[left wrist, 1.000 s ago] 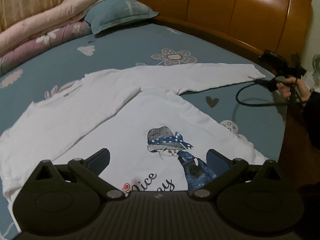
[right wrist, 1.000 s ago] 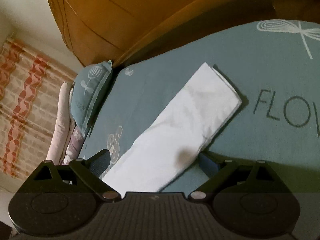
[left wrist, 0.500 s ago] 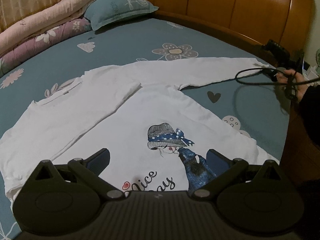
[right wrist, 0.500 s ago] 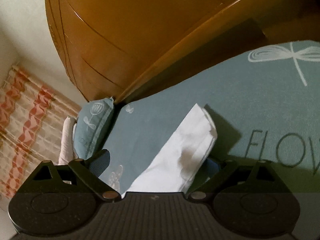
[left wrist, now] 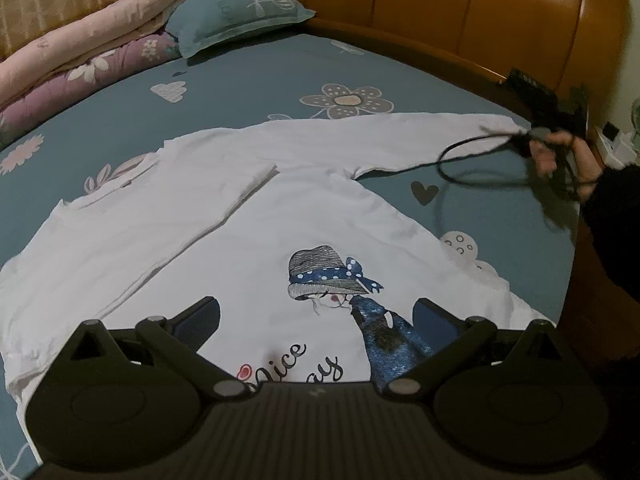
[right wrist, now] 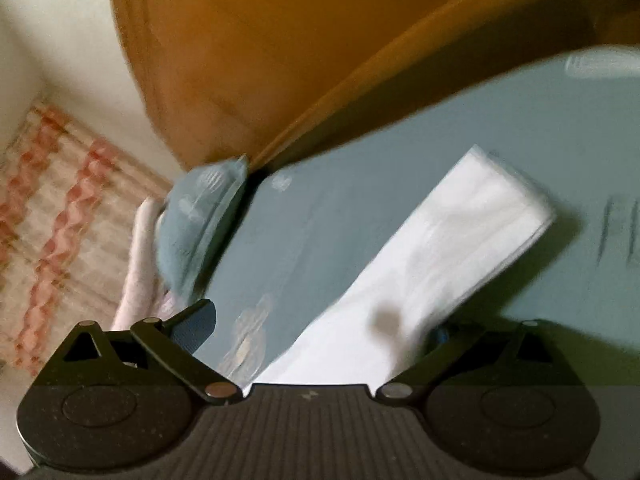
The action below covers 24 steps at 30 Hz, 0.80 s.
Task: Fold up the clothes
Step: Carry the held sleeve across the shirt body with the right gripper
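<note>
A white long-sleeved shirt (left wrist: 240, 240) with a hat-girl print (left wrist: 332, 276) lies flat on the teal bed sheet (left wrist: 248, 92). One sleeve (left wrist: 160, 220) is folded across its body. The other sleeve (left wrist: 380, 140) stretches right to a hand (left wrist: 560, 156) holding the right gripper at the cuff. My left gripper (left wrist: 316, 306) hovers open over the shirt's lower front. In the right wrist view the blurred white sleeve (right wrist: 460, 232) runs between the fingers of the open right gripper (right wrist: 320, 320). Its edge covers most of the right finger.
A wooden headboard (left wrist: 480, 12) curves round the far and right sides of the bed. A teal pillow (left wrist: 236, 12) and folded quilts (left wrist: 80, 52) sit at the far left. A black cable (left wrist: 480, 160) loops over the sheet by the hand. A curtain (right wrist: 60, 220) hangs beyond.
The hand with the right gripper has moved in to the sleeve's cuff. The right wrist view has swung and blurred. My left gripper has barely moved.
</note>
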Each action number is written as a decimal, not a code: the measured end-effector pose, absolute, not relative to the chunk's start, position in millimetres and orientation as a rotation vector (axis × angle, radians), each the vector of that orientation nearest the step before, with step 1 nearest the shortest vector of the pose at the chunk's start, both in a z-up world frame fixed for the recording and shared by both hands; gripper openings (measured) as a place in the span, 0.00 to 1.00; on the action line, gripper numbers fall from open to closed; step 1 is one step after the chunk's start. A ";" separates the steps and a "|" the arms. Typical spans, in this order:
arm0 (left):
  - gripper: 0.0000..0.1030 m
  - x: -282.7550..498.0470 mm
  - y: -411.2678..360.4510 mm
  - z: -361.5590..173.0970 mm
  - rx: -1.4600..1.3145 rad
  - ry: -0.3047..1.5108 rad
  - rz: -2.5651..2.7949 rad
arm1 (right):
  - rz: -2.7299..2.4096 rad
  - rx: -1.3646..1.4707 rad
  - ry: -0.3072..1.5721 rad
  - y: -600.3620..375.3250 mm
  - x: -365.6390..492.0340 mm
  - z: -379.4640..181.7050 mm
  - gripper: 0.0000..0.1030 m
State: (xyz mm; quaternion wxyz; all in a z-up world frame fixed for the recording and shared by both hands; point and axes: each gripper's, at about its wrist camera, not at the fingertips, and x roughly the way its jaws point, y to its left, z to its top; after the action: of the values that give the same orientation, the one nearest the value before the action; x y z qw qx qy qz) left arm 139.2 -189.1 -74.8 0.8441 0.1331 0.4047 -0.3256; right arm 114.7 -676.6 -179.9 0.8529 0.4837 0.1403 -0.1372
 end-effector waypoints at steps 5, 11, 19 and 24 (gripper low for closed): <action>0.99 141.1 -189.4 -74.7 0.273 0.854 -0.673 | -0.321 0.987 0.279 -679.9 125.3 -182.0 0.98; 0.99 138.9 -186.4 -72.1 0.258 0.848 -0.667 | -0.260 1.066 0.238 -682.1 125.2 -178.4 0.99; 0.99 136.3 -179.0 -67.0 0.250 0.834 -0.645 | -0.224 1.087 0.204 -680.8 131.4 -166.4 0.99; 0.99 136.2 -175.0 -67.2 0.253 0.843 -0.655 | -0.178 1.061 0.214 -669.5 139.5 -148.1 0.99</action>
State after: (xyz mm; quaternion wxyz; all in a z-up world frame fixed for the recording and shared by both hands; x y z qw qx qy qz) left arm 136.2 -175.0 -67.2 0.8533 0.1202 0.4005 -0.3115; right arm 139.5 -669.5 -148.0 0.8534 0.5043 0.1016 -0.0845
